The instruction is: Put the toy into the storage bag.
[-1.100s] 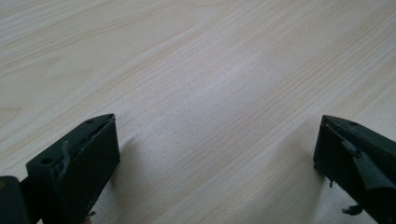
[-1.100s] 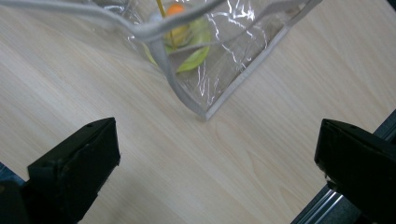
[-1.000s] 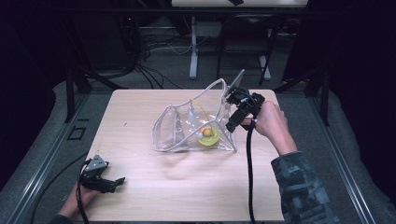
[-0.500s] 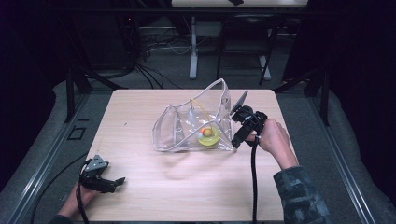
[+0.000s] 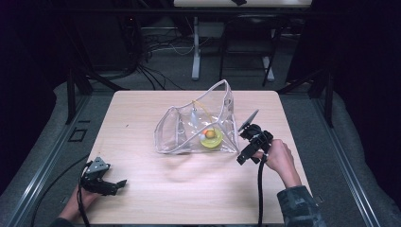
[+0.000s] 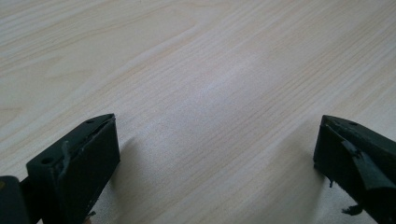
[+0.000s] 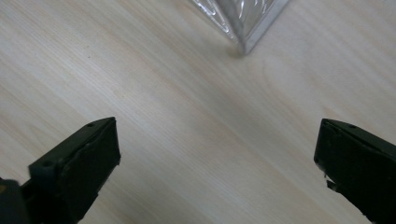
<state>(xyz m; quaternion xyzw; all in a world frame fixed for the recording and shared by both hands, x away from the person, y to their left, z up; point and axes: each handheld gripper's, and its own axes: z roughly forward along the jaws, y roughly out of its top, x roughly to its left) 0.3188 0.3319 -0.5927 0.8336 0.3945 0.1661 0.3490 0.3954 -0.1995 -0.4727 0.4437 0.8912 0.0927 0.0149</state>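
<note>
A clear plastic pouch (image 5: 196, 125) stands in the middle of the wooden table (image 5: 142, 198), with a yellow disc and a small orange ball (image 5: 211, 137) inside it. My right gripper (image 5: 246, 144) hovers just off the pouch's right corner, open and holding nothing. In the right gripper view that corner of the pouch (image 7: 243, 23) lies ahead of the spread jaws, over bare wood. My left gripper (image 5: 113, 185) rests near the table's front left, open, its jaws wide apart over bare tabletop (image 6: 210, 93).
The table's front edge runs close to both hands. Black cables trail from each gripper toward the person. Beyond the far edge stand table legs (image 5: 195, 52) and loose cables on a grey floor.
My right gripper has come away from the pouch's upper right edge and dropped toward the front right, now open beside its lower corner. The left gripper has stayed put.
</note>
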